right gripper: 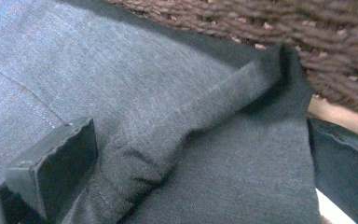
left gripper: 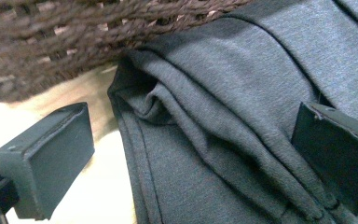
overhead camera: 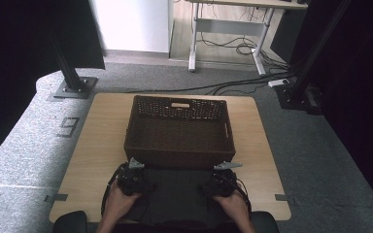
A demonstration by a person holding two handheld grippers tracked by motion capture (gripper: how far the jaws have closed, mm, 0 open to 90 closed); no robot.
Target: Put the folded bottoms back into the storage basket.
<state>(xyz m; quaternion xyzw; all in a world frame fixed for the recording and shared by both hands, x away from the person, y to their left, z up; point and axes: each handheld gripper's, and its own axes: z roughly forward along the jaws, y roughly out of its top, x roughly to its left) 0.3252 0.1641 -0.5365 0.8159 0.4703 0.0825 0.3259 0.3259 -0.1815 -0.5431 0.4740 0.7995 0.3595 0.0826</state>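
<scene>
A dark grey folded cloth lies on the wooden table at its near edge, just in front of a brown wicker basket. My left gripper is at the cloth's far left corner, my right gripper at its far right corner. In the left gripper view the left gripper is open, its jaws set either side of the cloth's bunched left edge, close under the basket wall. In the right gripper view the right gripper is open around the cloth's folded corner beside the basket.
The basket looks empty and takes up the middle of the table. Bare wood lies to its left and right. Beyond the table are grey carpet, a black stand base, floor cables and a desk frame.
</scene>
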